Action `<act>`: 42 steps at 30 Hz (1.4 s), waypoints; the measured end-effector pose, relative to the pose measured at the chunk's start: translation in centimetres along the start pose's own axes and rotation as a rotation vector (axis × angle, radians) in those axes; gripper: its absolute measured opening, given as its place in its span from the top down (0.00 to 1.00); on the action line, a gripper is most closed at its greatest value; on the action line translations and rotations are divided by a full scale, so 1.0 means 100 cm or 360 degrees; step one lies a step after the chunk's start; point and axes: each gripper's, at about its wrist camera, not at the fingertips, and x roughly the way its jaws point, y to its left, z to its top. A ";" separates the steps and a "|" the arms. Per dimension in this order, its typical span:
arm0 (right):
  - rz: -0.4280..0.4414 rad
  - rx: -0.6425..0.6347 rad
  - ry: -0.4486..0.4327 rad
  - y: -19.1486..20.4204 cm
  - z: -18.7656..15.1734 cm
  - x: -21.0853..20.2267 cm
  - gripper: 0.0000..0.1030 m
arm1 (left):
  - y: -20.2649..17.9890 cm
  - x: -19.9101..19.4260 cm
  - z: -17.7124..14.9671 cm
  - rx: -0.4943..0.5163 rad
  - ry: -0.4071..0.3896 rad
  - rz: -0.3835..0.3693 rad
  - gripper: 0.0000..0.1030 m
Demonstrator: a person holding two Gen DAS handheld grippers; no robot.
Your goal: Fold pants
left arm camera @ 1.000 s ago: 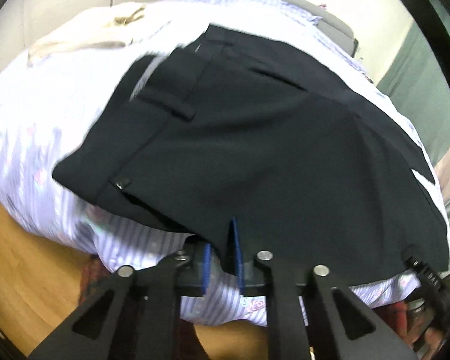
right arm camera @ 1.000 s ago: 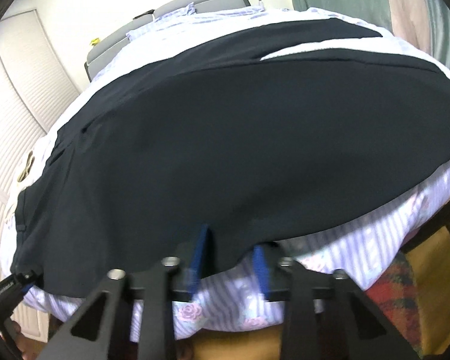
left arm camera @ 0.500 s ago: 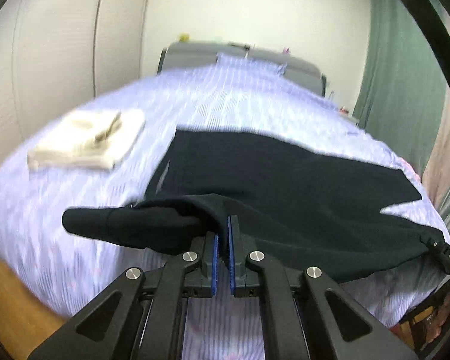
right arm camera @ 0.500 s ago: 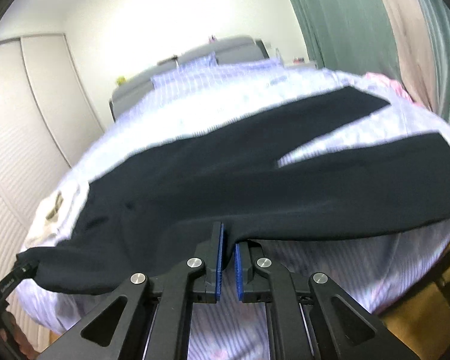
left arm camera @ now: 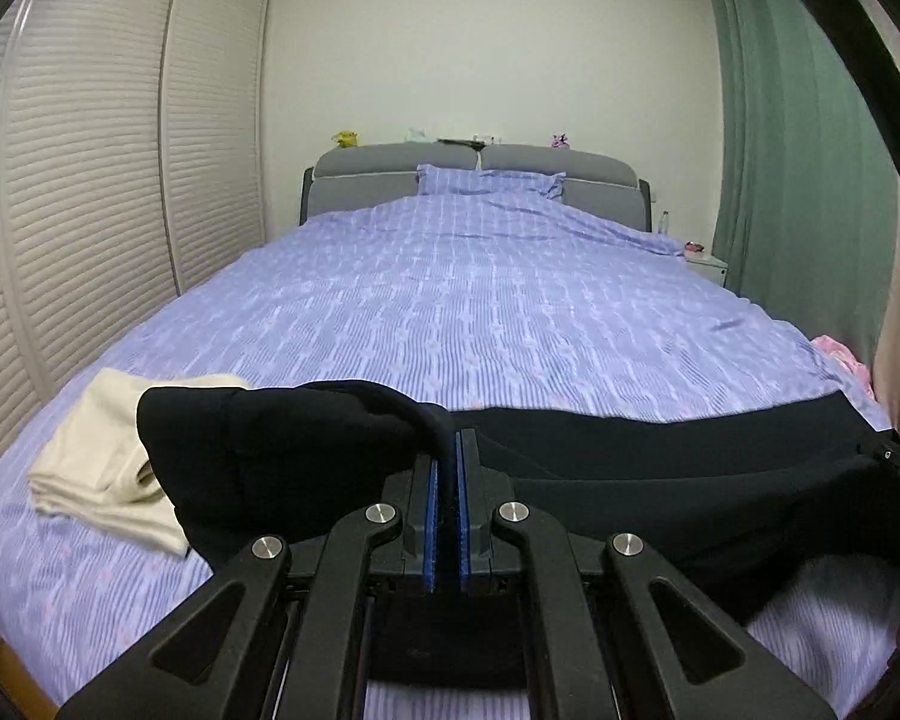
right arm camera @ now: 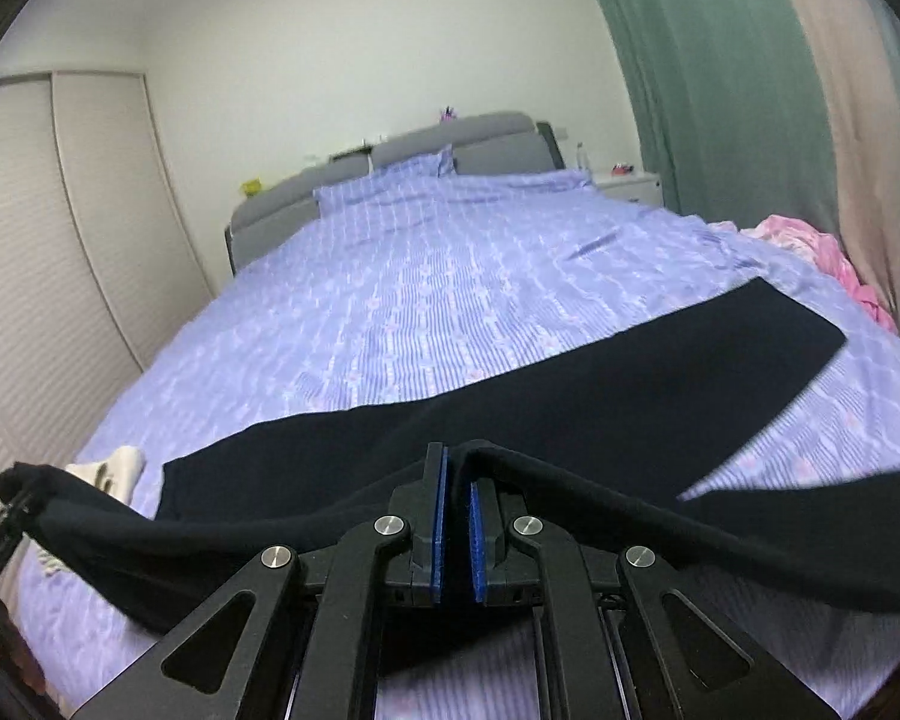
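Both the left claw and the right claw are clamped on the near edge of the dark pants, lifted off the striped bed, with the lengthwise first fold apparently only starting and every later fold undone.

The pants are matt dark cloth. The bedspread is soft striped cotton-like fabric. The fingers look like matt black plastic with shiny metal screws.
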 end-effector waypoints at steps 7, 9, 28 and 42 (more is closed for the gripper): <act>-0.0028 -0.0155 0.0122 0.028 0.042 0.088 0.93 | 0.013 0.082 0.020 -0.0025 0.0165 0.0032 0.93; -0.0036 -0.0164 0.0165 0.032 0.044 0.110 0.93 | 0.015 0.107 0.020 -0.0019 0.0223 0.0039 0.93; -0.0199 -0.0346 0.0642 0.046 0.018 0.251 0.87 | 0.017 0.232 -0.009 0.0043 0.0590 0.0243 0.47; 0.0057 -0.0433 0.0386 0.040 -0.006 0.074 0.42 | -0.034 0.055 -0.025 0.0320 0.0318 0.0022 0.15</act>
